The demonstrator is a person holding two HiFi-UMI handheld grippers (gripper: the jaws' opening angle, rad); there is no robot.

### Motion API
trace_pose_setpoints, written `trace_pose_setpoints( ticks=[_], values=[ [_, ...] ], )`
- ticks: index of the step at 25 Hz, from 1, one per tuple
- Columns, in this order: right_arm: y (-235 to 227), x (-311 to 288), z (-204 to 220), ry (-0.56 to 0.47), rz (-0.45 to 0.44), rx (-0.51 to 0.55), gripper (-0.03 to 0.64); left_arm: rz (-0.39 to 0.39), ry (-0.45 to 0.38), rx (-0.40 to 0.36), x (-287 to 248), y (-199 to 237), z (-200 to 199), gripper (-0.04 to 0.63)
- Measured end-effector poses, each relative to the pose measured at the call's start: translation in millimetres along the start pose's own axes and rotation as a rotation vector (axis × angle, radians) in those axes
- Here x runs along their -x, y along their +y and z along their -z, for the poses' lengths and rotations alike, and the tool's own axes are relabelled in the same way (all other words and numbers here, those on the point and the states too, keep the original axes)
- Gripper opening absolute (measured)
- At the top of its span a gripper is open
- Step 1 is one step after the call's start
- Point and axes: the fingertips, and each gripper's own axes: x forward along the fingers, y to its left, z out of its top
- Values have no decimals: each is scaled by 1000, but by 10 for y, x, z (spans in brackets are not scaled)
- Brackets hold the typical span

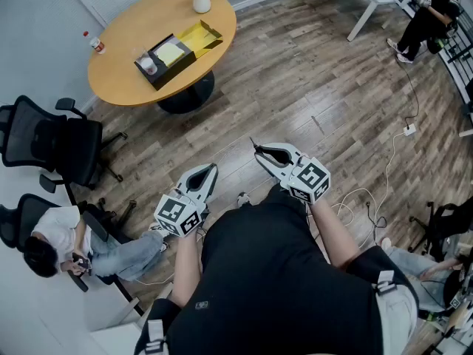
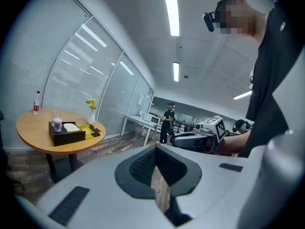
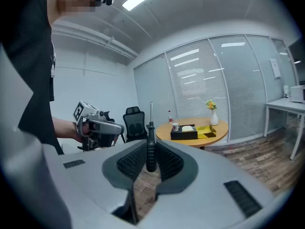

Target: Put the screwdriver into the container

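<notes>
A black-handled screwdriver (image 3: 150,147) stands upright between the pads of my right gripper (image 3: 150,160), which is shut on it. Its thin metal shaft (image 1: 253,146) pokes out past the jaws in the head view. My left gripper (image 1: 211,170) is shut with nothing in it. Both are held in front of the person's body, above the wooden floor. The container, a black open box (image 1: 164,58) with a cup inside, sits on the round wooden table (image 1: 118,50) well ahead and to the left. It also shows in both gripper views, as the box (image 3: 185,133) and the box (image 2: 66,133).
On the table are a yellow open lid (image 1: 199,37), a white vase (image 1: 201,2) and a bottle (image 1: 94,44). Black office chairs (image 1: 52,143) and a seated person (image 1: 59,242) are at the left. A cable and power strip (image 1: 408,130) lie on the floor at right; another person (image 1: 429,17) stands beyond.
</notes>
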Motion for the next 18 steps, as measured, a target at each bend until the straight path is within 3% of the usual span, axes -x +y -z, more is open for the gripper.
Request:
trace_pose_setpoints(
  ticks=[18],
  values=[
    [126,6,18,22,-10,1,55,17,-16,2,47,-48,-27,5]
  ],
)
